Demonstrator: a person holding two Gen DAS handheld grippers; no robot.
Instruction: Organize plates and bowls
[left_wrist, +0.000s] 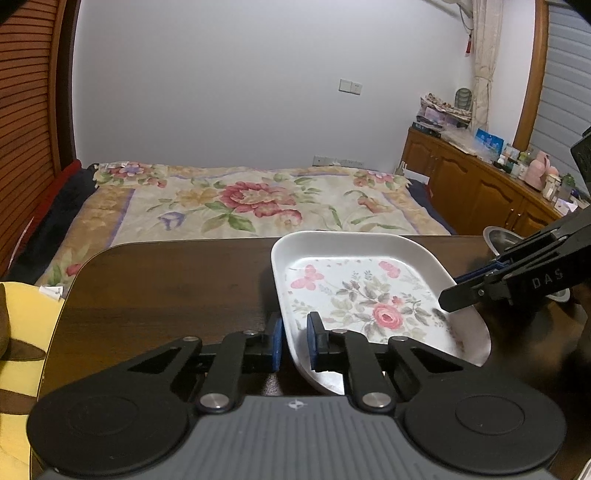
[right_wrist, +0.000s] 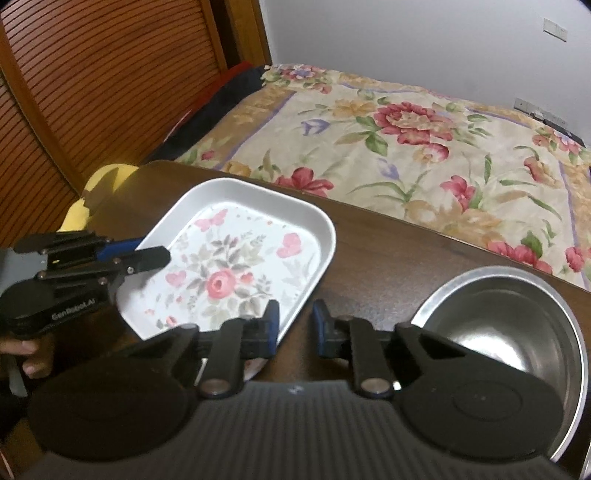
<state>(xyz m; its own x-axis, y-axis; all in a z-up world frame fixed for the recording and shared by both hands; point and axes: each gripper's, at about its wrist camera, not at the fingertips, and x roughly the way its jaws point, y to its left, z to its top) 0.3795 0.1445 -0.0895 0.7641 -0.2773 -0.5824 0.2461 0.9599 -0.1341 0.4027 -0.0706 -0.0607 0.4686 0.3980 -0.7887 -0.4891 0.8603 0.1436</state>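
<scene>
White rectangular floral plate (left_wrist: 354, 295) on dark wooden worktop (left_wrist: 166, 280). Left claw (left_wrist: 295, 343) clamped on plate's near-left rim. Right claw (right_wrist: 295, 328) straddles opposite rim; grip unclear. Steel bowl (right_wrist: 509, 321) beside it.

Left gripper (left_wrist: 294, 341) clamped on near-left rim of floral plate (left_wrist: 354, 295); right gripper (right_wrist: 295, 325) straddling opposite rim, jaws narrowed, contact unclear.

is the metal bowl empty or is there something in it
Empty, as far as shows: the right wrist view looks into the metal bowl and shows only bare shiny steel. Its near part is hidden behind the gripper body.
</scene>
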